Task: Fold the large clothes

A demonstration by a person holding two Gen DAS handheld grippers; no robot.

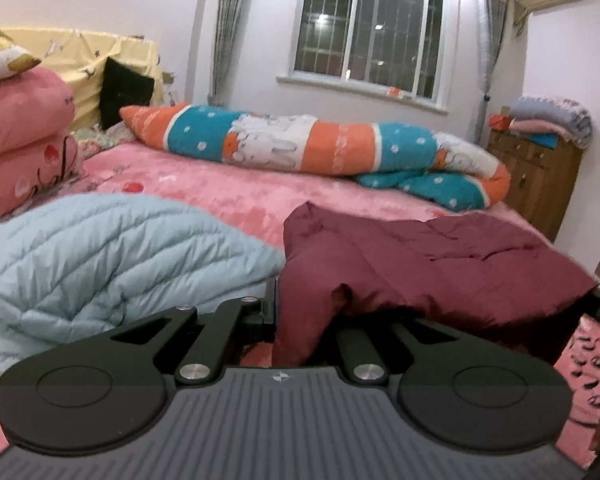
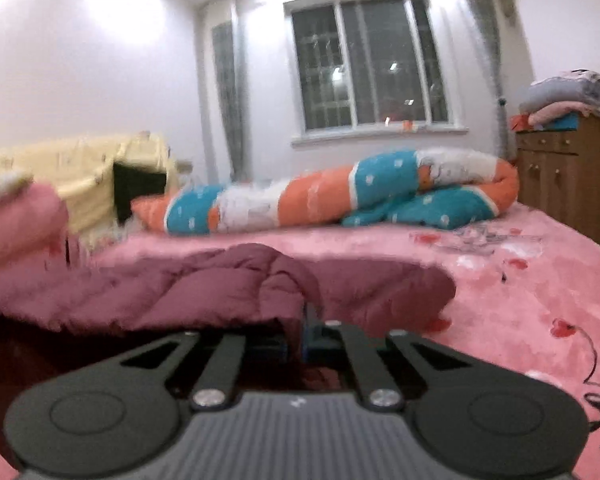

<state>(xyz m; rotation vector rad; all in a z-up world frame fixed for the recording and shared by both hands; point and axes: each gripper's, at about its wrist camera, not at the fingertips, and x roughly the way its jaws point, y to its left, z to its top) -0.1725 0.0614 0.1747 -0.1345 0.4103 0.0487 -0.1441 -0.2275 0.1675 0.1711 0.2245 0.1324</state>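
A maroon padded coat [image 1: 440, 264] lies across the near part of the pink bed [image 1: 228, 188]. My left gripper [image 1: 278, 300] is shut on a raised fold of the maroon coat at its left edge, and the cloth hangs down over the fingers. In the right wrist view the same maroon coat [image 2: 204, 288] spreads to the left, and my right gripper [image 2: 306, 328] is shut on a pinched ridge of it. A pale blue quilted coat [image 1: 100, 252] lies bunched to the left of the left gripper.
A rolled orange, teal and white blanket [image 1: 320, 148] lies across the far side of the bed. Folded pink quilts [image 1: 20, 132] are stacked at the left. A wooden cabinet [image 1: 540, 176] with folded blankets on top stands at the right, under the window wall.
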